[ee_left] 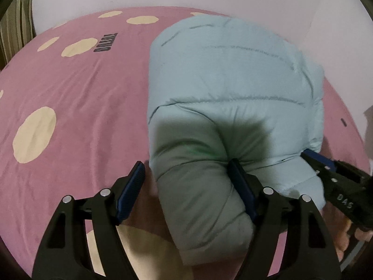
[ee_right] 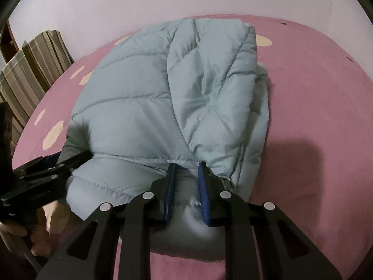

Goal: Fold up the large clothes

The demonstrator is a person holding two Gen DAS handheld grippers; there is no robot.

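Left wrist view: fisheye, mounted behind the left tool, facing steeply down and forward across the bed, close over the near left end of the padded jacket; the right tool enters at its right edge.

Right wrist view: same mounting behind the right tool, equally near, over the jacket's near right end; the left tool enters at left.

Shared: jacket, bed, back wall.

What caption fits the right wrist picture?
Right gripper pinches the folded blue puffer jacket on a pink bedspread.
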